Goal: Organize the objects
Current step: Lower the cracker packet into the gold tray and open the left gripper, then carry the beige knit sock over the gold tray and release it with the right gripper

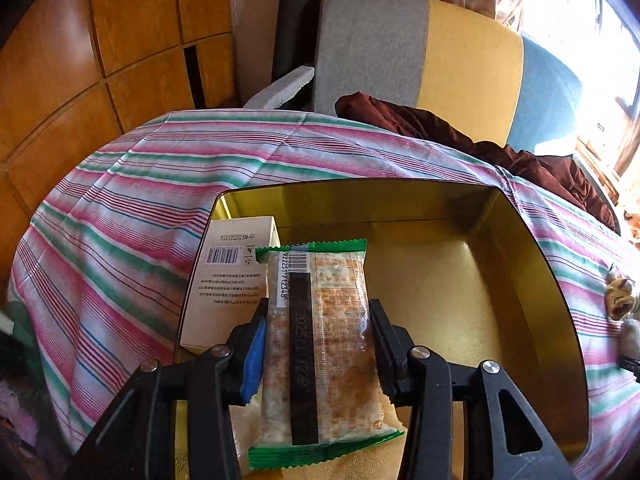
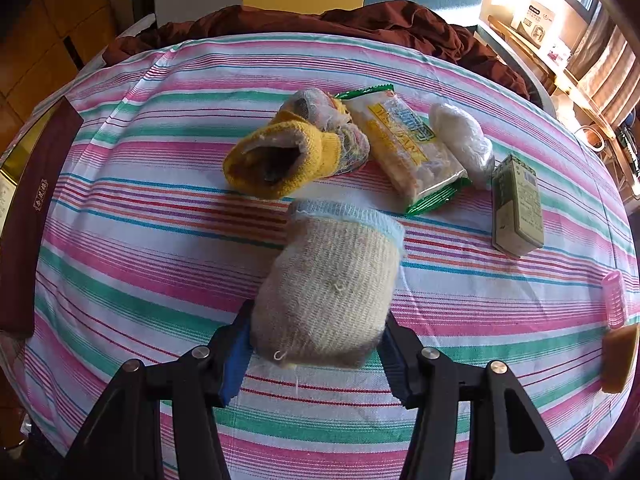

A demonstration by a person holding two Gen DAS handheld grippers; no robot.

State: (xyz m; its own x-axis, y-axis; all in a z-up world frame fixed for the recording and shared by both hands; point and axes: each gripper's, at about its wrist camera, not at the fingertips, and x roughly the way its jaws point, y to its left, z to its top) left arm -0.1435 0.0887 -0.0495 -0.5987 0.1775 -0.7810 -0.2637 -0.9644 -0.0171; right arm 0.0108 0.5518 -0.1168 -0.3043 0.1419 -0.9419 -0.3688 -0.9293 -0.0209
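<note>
In the left wrist view my left gripper (image 1: 319, 308) is shut on a clear snack packet (image 1: 332, 280) with green ends, its pads pressing the long sides. The packet hangs over an open gold tin (image 1: 532, 264), where a white box (image 1: 228, 280) lies against the left wall. In the right wrist view my right gripper (image 2: 318, 316) is shut on a rolled beige sock (image 2: 336, 264) with a pale blue cuff, just above the striped cloth (image 2: 140, 240). Beyond it lie a yellow sock (image 2: 280, 160), a second snack packet (image 2: 404, 140), a white wrapped bundle (image 2: 460, 140) and a green carton (image 2: 516, 204).
A maroon lid (image 2: 36, 208) lies at the table's left edge. A pink hair roller (image 2: 614, 300) and an amber block (image 2: 618, 360) sit at the right edge. A dark red garment (image 1: 500, 148) is heaped behind the table, before a grey, yellow and blue sofa (image 1: 400, 48).
</note>
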